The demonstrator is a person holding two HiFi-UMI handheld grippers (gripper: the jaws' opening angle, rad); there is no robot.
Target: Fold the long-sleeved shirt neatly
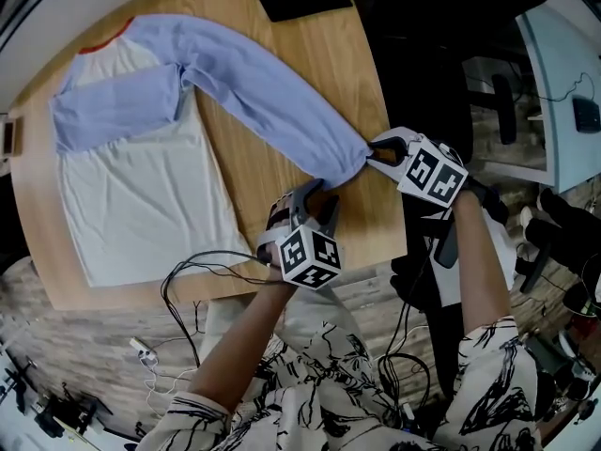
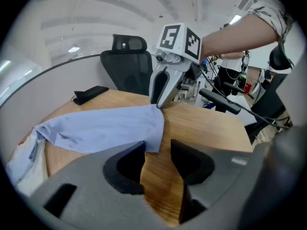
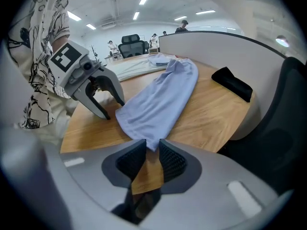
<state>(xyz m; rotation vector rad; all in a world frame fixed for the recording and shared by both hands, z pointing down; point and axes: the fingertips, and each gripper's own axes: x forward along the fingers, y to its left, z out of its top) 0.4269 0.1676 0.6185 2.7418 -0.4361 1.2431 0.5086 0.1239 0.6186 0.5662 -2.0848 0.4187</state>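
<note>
Pinches the cuff (image 3: 144, 126) of the light-blue fabric shirt sleeve (image 3: 165, 87) in the right tool (image 3: 152, 146); holds the left tool (image 2: 158, 148) part-open, cuff corner at one jaw.

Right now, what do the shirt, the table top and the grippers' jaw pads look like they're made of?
Shirt: soft knit cloth, probably cotton jersey, matte; its blue sleeve drapes and bunches at the cuff. Table top: wood or wood-look laminate, smooth, faint sheen; straight grain shows. Jaw pads: black, seemingly rubber, matte; fine ribbed texture.
</note>
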